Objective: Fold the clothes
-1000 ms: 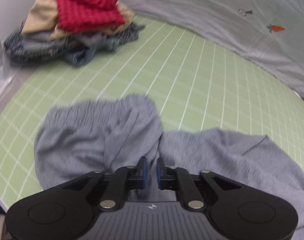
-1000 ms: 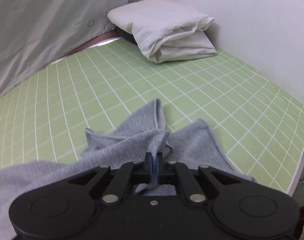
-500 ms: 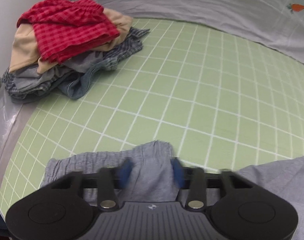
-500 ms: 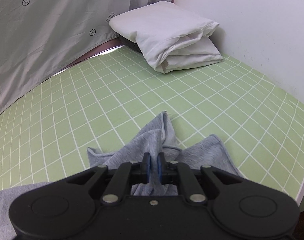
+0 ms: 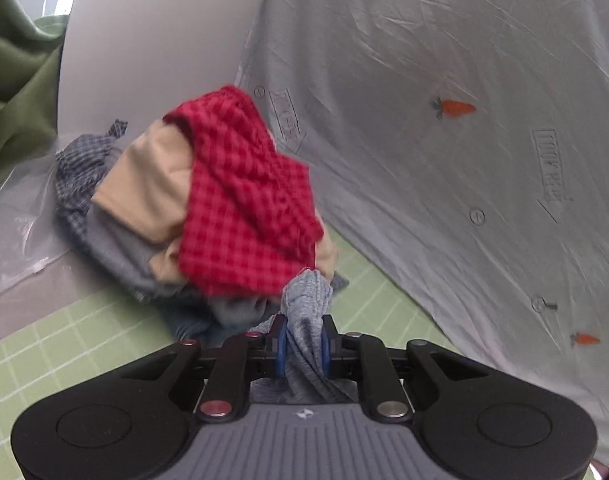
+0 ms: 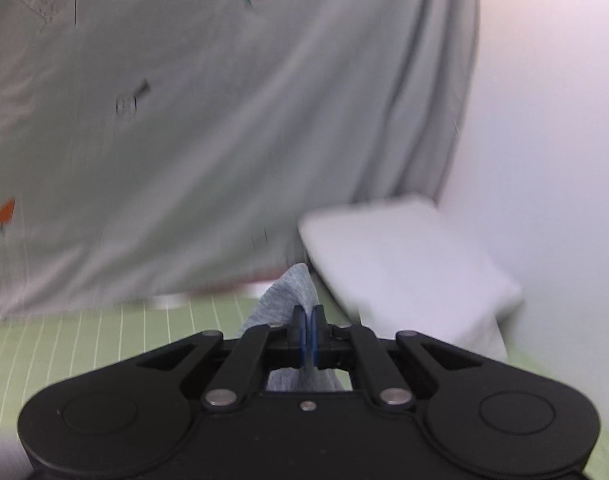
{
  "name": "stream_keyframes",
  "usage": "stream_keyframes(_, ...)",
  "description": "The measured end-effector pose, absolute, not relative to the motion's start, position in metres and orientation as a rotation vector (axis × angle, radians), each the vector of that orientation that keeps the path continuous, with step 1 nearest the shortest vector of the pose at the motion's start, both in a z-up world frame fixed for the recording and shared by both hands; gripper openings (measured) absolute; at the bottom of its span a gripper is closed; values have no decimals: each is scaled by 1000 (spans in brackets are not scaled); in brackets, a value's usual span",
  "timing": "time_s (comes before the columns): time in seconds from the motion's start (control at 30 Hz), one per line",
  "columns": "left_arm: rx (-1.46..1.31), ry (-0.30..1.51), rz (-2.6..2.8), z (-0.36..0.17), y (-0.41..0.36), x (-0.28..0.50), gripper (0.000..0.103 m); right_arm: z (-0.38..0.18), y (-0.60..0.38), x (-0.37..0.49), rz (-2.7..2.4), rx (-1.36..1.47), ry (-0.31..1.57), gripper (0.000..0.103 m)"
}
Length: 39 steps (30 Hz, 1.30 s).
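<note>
The left gripper [image 5: 302, 346] is clamped on a thick bunch of the grey garment [image 5: 307, 300], held up just in front of the heap of clothes [image 5: 208, 200], so a swing that way could snag the red checked piece [image 5: 244, 200] and drag the pile over. The right gripper [image 6: 308, 330] pinches only a thin edge of the same garment, which may slip free; the pillow [image 6: 404, 264] and wall [image 6: 552, 120] crowd its right, with open green mat [image 6: 104, 344] to its left.
</note>
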<state>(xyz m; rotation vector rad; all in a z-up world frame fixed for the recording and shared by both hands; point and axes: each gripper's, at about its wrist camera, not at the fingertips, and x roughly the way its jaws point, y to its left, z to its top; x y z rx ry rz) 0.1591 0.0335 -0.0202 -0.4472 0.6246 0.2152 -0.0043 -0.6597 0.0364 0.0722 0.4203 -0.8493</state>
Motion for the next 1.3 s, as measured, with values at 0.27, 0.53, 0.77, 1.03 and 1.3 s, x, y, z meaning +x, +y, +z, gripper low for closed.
stream_keyframes(0.27, -362, 730, 276, -48, 8, 188, 90, 18, -668, 81, -804, 151, 534, 56)
stream_keyframes(0.53, -339, 980, 407, -111, 31, 142, 90, -82, -614, -3, -783, 296, 822, 68)
stream_keyframes(0.77, -361, 985, 370, -127, 21, 151, 80, -94, -587, -63, -842, 363, 885, 68)
stream_keyframes(1.03, -241, 998, 417, -126, 21, 125, 1, -77, -571, -84, -863, 348, 840, 68)
stream_keyframes(1.3, -190, 1027, 494, -122, 51, 44, 2, -76, -547, -93, -823, 346, 837, 68)
